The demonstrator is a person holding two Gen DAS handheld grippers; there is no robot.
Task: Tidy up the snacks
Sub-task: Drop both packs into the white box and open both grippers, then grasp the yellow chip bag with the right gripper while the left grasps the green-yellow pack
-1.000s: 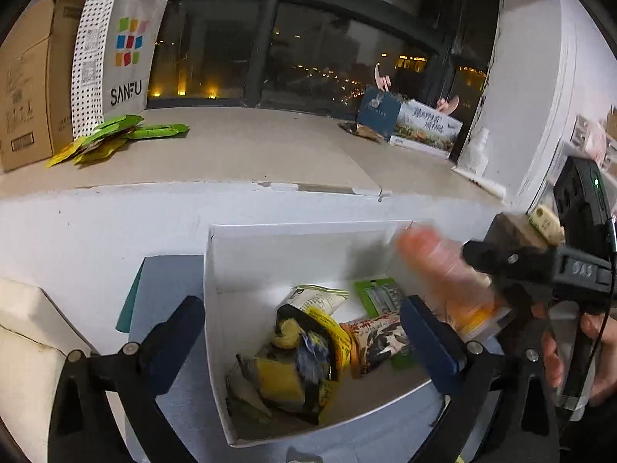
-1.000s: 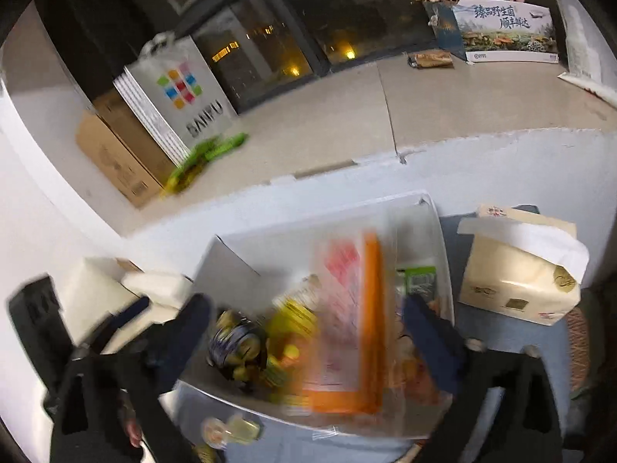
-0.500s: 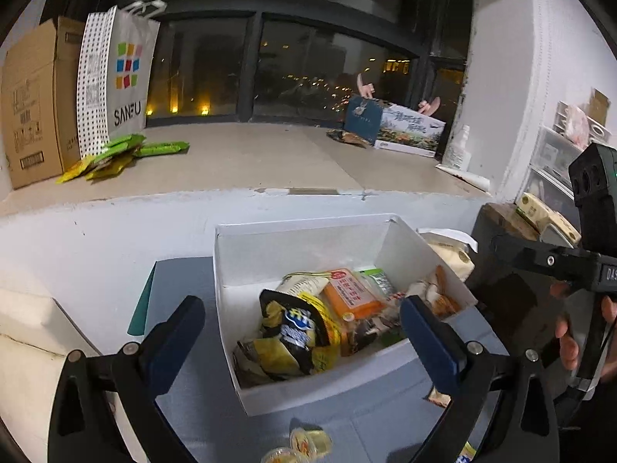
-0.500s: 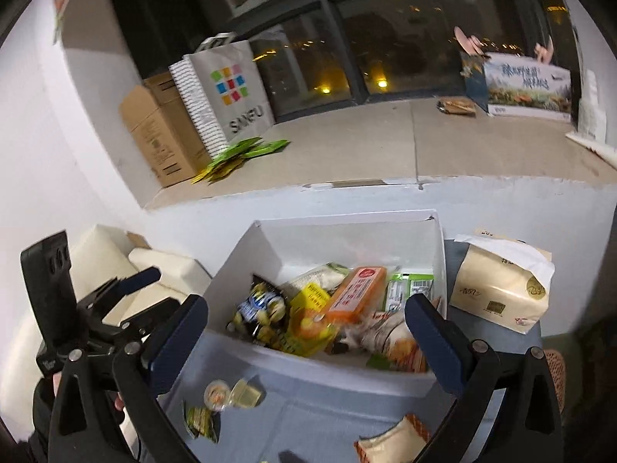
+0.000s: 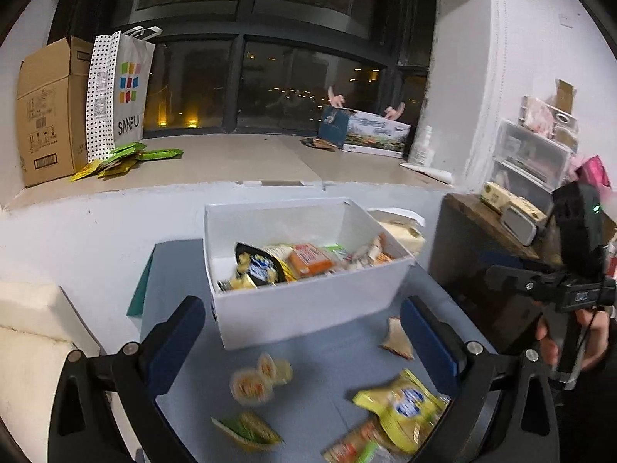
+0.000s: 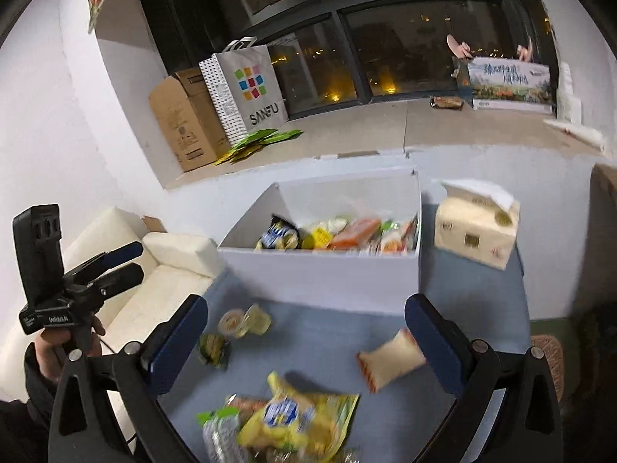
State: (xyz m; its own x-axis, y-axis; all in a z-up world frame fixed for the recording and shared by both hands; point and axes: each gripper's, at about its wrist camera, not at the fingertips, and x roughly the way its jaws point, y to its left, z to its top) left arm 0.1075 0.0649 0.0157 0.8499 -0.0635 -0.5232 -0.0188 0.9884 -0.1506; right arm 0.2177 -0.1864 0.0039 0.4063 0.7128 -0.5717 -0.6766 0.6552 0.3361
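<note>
Left wrist view: the left gripper (image 5: 302,332) has its jaws wide apart and empty, over the blue table (image 5: 339,351). The white box (image 5: 308,301) of snacks stands just beyond the fingertips, with an orange packet (image 5: 308,259) and a dark bag (image 5: 256,266) inside. Between the fingers lie two jelly cups (image 5: 259,378), a green-yellow packet (image 5: 246,430) and a yellow bag (image 5: 405,411); a small cream packet (image 5: 397,339) touches the right finger's inner side. Half a second ago the box filled the gap between the fingers; now it sits farther off and more loose snacks show.

Right wrist view: the right gripper (image 6: 306,332) is likewise spread open and empty. The box (image 6: 327,274) stands ahead, a tissue pack (image 6: 474,231) to its right. The yellow bag (image 6: 297,420) lies low between the fingers, the cream packet (image 6: 389,359) by the right finger. This view has also pulled back from the box.
</note>
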